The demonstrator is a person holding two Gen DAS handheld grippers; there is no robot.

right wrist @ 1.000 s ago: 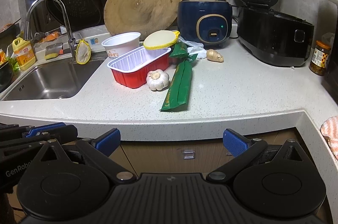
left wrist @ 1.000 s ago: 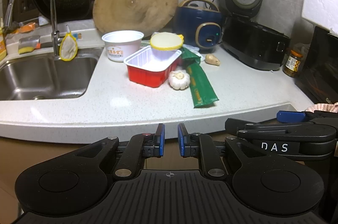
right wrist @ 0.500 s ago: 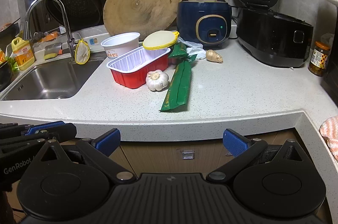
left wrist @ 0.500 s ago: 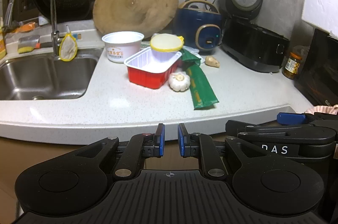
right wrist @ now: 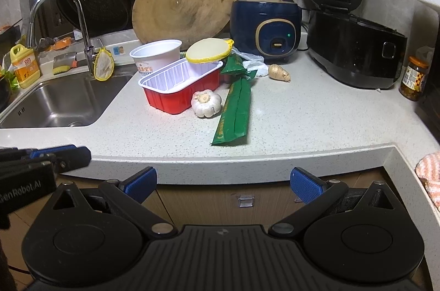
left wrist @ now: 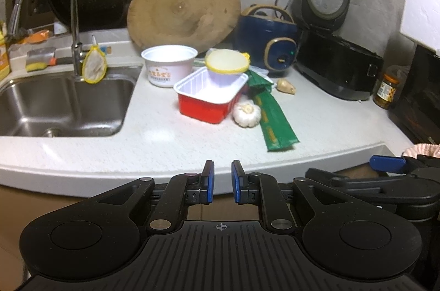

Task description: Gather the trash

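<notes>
Inspection from my remote station. Both tools sit off the near edge of the countertop (right wrist: 316,109), and neither touches anything.

Left gripper (left wrist: 221,181): jaws nearly together with a narrow gap, nothing between the pads. Right gripper (right wrist: 224,183): jaws spread wide, empty.

The trash lies in one cluster at the middle of the counter, right of the sink (right wrist: 63,104). I count a red tray (right wrist: 176,91) with a white lining, a white bowl (right wrist: 155,54) just behind it, a yellow-rimmed lid (right wrist: 209,50) leaning on the tray's far rim, and a green wrapper (right wrist: 233,112). A garlic bulb (right wrist: 206,102) sits between tray and wrapper, close against both; I cannot tell whether it touches either. A ginger piece (right wrist: 279,72) lies farther back to the right. I judge these two to be food, not trash.

Governing relation: the wrapper is the nearest item, its near end closest to the counter edge. Its long axis runs near to far, tilting slightly right as it recedes in the right wrist view. From the right gripper it lies almost straight ahead; from the left gripper it lies ahead and to the right. I judge the right hand better placed, its jaws already wide enough. Closing across the wrapper's narrow width suits that axis.

Risk noted: the thin, flat film may slide on the stone before the pads catch it.
</notes>
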